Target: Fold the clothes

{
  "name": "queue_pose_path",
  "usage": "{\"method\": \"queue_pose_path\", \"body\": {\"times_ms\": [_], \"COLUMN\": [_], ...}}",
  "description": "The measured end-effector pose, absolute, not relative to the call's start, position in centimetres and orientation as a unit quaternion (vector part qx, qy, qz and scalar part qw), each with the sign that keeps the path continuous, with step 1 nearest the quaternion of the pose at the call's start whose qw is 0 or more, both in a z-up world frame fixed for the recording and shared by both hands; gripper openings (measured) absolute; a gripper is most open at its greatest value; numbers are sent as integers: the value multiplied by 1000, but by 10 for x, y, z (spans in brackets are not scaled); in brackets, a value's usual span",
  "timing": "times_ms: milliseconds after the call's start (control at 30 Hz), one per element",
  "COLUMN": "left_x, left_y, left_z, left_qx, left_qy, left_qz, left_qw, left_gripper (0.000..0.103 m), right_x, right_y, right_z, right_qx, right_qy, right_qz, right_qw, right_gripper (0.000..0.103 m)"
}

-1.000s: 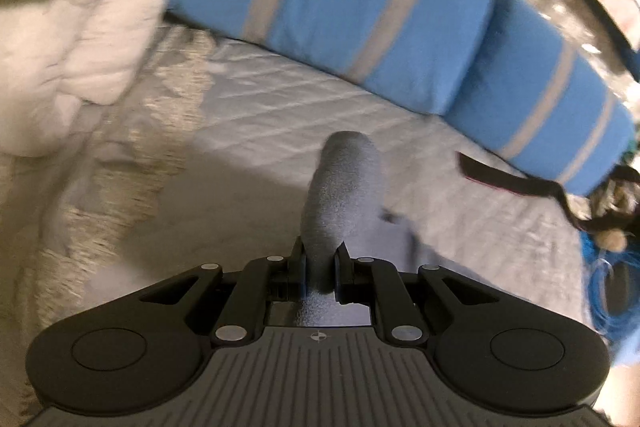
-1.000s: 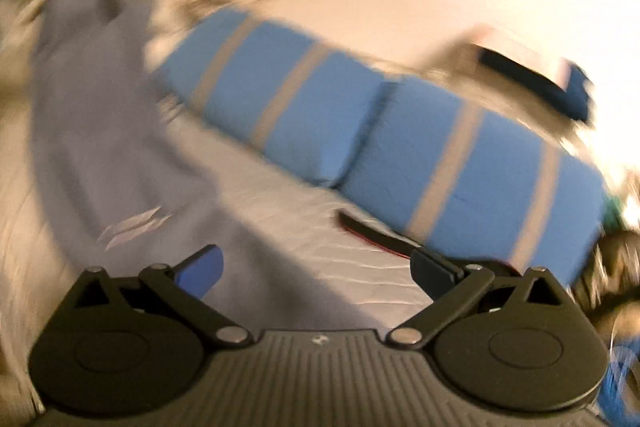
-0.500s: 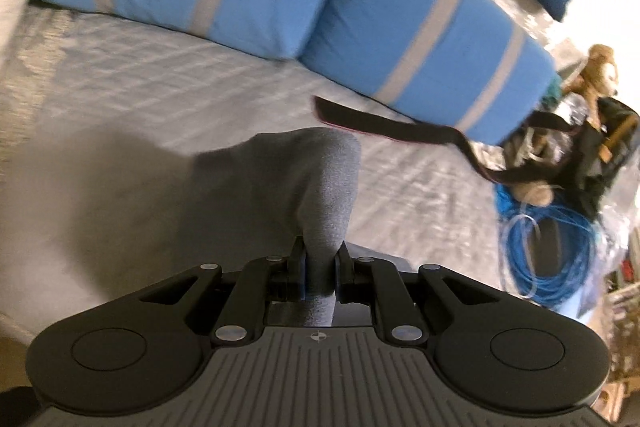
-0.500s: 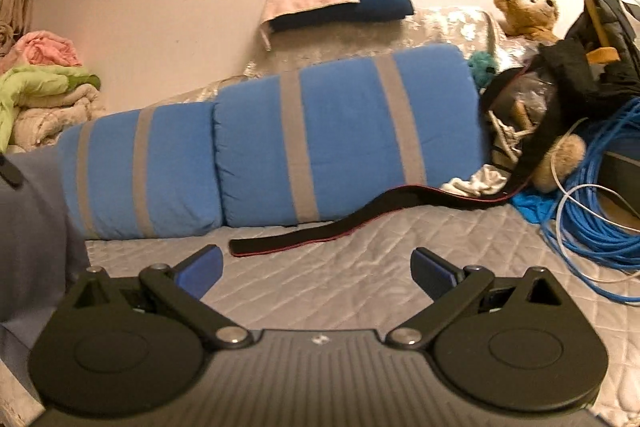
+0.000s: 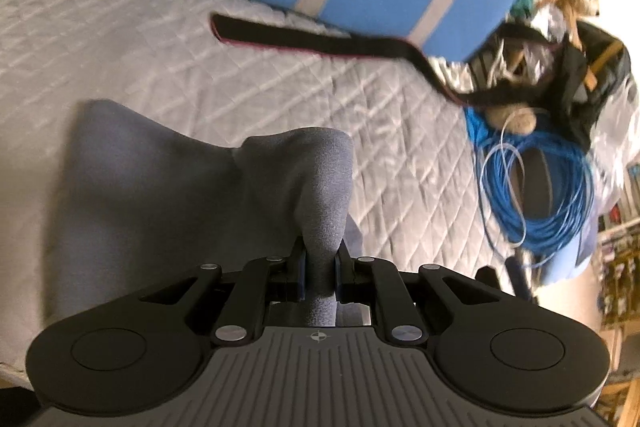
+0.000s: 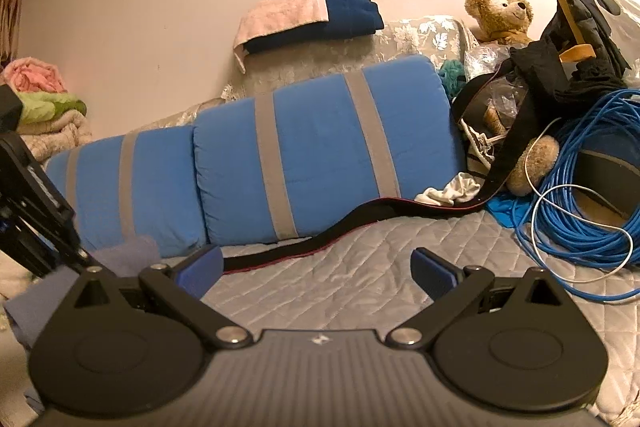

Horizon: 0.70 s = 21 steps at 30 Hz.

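My left gripper [image 5: 320, 269] is shut on a fold of a grey garment [image 5: 168, 195]. The garment bunches up between the jaws and drapes down to the left over the quilted grey bedspread [image 5: 240, 75]. My right gripper [image 6: 316, 269] is open and empty, low over the bedspread [image 6: 360, 267], pointing at the blue pillows. A corner of the grey garment [image 6: 124, 255] shows at the far left of the right wrist view, beside the other gripper's black body [image 6: 28, 187].
Two blue pillows with grey stripes [image 6: 312, 147] line the back of the bed. A black strap [image 6: 360, 223] lies across the bedspread. A coil of blue cable [image 6: 580, 195], a black bag [image 6: 576, 47] and a teddy bear [image 6: 500, 13] crowd the right. Folded towels [image 6: 44, 107] are stacked at the left.
The left gripper has swung right with the grey garment, which now spreads wider on the bedspread. The right gripper has swung from the garment toward the pillows and steadied, still open.
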<state>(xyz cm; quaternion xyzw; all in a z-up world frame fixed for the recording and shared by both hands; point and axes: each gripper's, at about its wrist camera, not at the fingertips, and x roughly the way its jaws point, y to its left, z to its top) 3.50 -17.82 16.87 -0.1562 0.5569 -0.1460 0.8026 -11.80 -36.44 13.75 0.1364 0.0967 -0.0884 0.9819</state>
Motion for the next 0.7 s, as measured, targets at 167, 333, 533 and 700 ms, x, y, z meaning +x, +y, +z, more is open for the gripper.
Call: {"method": "queue_pose_path", "body": {"times_ms": [167, 333, 533, 700], "left_x": [44, 57, 58, 54], "left_y": [-192, -166, -115, -67], "left_z": [144, 142, 151, 136], "left_qx": [-172, -244, -225, -210], "left_qy": [571, 535, 454, 398], "left_qz": [-168, -217, -188, -147], "left_qw": [785, 779, 841, 881], "left_gripper": [20, 40, 50, 53], "right_x": [-110, -100, -88, -69], "right_y": [-365, -359, -340, -326], "right_z": [130, 122, 112, 98], "right_qx": [127, 123, 94, 107], "right_qy": [124, 155, 182, 214], "right_qz": [-82, -41, 26, 93], "right_qw": [981, 979, 978, 966], "right_gripper": [103, 103, 103, 91]}}
